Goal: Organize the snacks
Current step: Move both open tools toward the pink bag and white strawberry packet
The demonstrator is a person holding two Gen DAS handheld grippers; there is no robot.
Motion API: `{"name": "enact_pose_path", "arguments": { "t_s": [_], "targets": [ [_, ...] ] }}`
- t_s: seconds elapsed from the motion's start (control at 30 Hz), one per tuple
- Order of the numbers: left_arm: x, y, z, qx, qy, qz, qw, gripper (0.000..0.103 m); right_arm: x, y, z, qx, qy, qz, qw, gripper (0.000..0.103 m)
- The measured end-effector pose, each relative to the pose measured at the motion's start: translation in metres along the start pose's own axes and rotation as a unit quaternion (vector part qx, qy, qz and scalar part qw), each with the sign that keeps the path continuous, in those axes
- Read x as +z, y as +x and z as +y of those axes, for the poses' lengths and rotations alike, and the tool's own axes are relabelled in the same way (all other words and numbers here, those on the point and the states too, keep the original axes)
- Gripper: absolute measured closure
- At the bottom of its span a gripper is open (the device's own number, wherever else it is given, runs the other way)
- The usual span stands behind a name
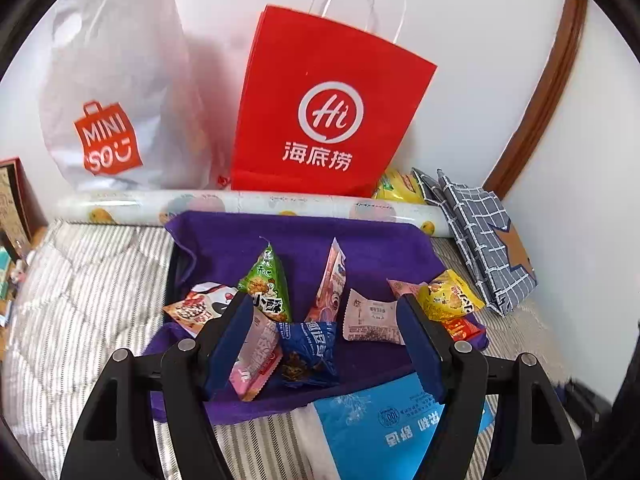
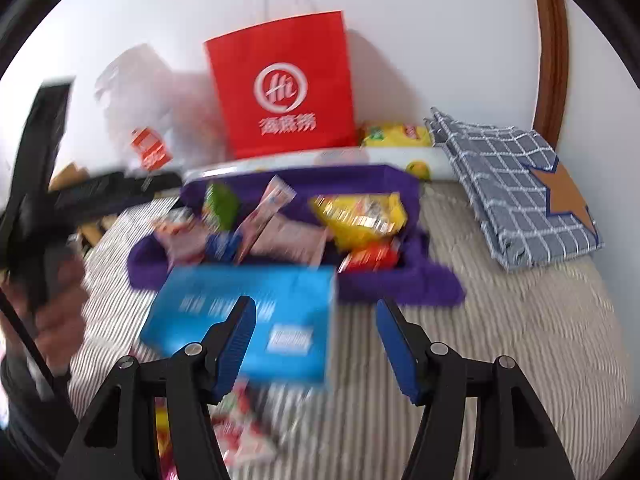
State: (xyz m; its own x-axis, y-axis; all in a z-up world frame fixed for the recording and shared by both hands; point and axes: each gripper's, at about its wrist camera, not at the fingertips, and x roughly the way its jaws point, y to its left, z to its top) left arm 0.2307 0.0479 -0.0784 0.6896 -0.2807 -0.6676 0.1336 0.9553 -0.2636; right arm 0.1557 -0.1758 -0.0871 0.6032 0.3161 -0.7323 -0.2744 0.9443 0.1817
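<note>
Left tool open, empty, above the purple tray; blue packet between its jaws. Right tool open, empty. Advise lowering squarely before closing.

A: Item one, right wrist view: whole picture smeared; print on the blue pack unreadable.

B: Noted. Red and white packets at the bottom?

A: Blurred, partly behind the right tongs; kind not determinable.

B: Left wrist view?

A: Blue pack partly covered by the left tongs. Yellow bag mostly hidden behind the red paper bag. Framed item cut off at the left edge.
</note>
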Motion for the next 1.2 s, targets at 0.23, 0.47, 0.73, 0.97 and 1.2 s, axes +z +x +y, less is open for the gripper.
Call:
{"name": "enact_pose_path", "arguments": {
  "t_s": [0.23,0.47,0.73,0.97,1.2],
  "targets": [
    [-0.038,-0.034,0.002,0.017,0.023,-0.017,0.9994,0.027,-0.039,0.003,0.028,0.011,-0.029,0.032,0.999,0.043],
    [-0.078,-0.062,0.040,0.021,-0.012,0.017,0.9996,0.027,-0.059,0.022,0.056,0.040,-0.062,0.061,0.995,0.046],
    [-0.097,-0.087,0.066,-0.001,-0.057,0.023,0.9981,0.027,-0.064,0.032,0.075,0.001,-0.109,0.069,0.992,0.038],
    [-0.103,-0.093,0.054,-0.009,-0.040,0.030,0.9987,0.027,-0.073,0.046,0.064,0.000,-0.092,0.075,0.993,0.033],
    [-0.111,-0.096,0.043,-0.032,-0.036,0.050,0.9976,0.027,-0.072,0.030,0.050,-0.014,-0.082,0.049,0.995,0.051]
  ]
}}
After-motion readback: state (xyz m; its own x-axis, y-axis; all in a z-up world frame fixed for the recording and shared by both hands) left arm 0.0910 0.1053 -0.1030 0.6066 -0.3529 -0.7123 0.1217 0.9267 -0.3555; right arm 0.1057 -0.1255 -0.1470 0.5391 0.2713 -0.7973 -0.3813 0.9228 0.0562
